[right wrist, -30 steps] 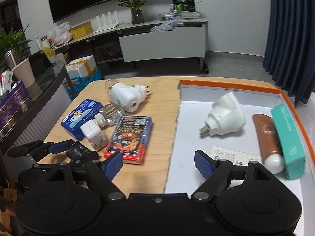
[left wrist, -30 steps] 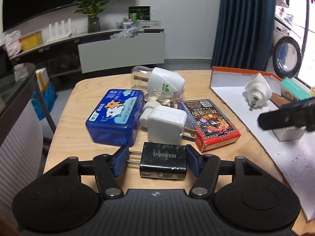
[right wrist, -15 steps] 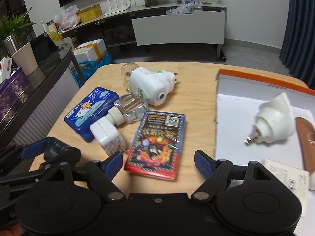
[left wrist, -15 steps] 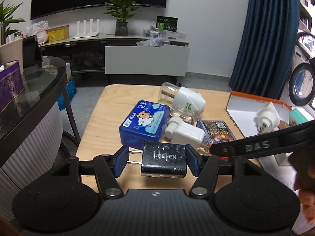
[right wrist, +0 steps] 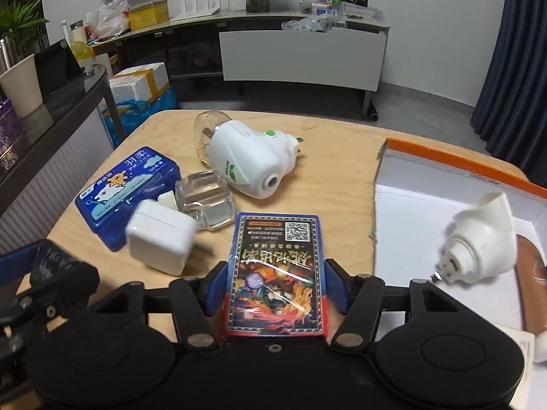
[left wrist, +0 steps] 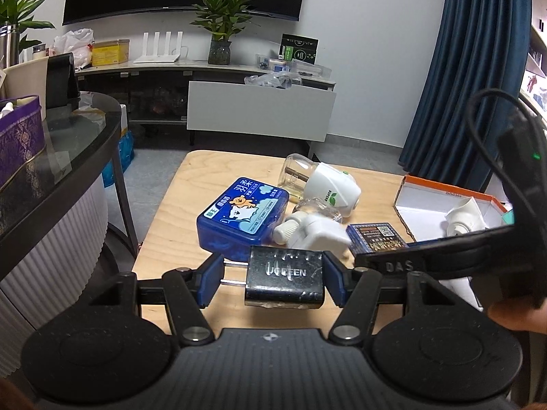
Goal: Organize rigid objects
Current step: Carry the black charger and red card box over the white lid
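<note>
Our left gripper (left wrist: 273, 280) pinches the black charger (left wrist: 284, 281) between its blue pads, with the charger's metal pins pointing to the left pad, lifted above the wooden table (left wrist: 191, 184). Our right gripper (right wrist: 275, 288) is closing around the card box (right wrist: 275, 273), which lies flat on the table between the two fingers, and both pads touch its long sides.
</note>
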{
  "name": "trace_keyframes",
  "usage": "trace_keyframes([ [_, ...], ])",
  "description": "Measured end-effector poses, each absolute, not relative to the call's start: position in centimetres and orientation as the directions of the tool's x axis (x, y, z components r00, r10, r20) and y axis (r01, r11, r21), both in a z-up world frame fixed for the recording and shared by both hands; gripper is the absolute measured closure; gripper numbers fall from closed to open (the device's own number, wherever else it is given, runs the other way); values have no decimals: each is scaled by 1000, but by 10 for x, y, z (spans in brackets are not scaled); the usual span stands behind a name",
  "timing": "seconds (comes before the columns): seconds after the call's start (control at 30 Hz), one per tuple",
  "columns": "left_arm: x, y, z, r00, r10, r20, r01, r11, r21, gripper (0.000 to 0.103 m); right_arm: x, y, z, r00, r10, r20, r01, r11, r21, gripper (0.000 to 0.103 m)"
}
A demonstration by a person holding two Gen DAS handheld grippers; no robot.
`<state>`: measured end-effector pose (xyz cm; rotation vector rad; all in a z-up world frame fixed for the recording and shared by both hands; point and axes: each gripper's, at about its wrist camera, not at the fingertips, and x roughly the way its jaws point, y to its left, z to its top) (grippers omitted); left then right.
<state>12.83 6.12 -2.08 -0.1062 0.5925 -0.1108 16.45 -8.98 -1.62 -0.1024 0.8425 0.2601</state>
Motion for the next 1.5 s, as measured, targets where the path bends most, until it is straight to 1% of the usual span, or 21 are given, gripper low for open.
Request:
trace_keyframes([
  [0.17,126,58,-20,823,-143,-550,83,988,-132,41,149,-110,-12,636,207,-743,-244,968,61,32],
  [0.43,114,41,-14,823,-169,-542,94,982,-165,41,110,-135,22,692,233,-683,-232,968,95,32],
  [0.63,96,26,0,837,-125,-533,68,990,-125,41,81,-150,36,715,232,-660,-228,969,93,32],
  [0.73,87,20,11,841,-114,-529,56,991,-124,41,67,-159,42,720,237,-652,-219,969,110,32],
  [0.83,77,11,20,847,-108,-521,48,991,-126,41,52,-166,47,734,229,-639,-221,971,93,32],
  [1.07,57,-22,33,849,-145,-509,87,987,-135,41,22,-193,62,766,207,-608,-193,977,90,32],
  [1.5,36,-69,36,832,-212,-513,165,977,-137,41,-12,-247,69,788,154,-596,-110,988,110,32],
])
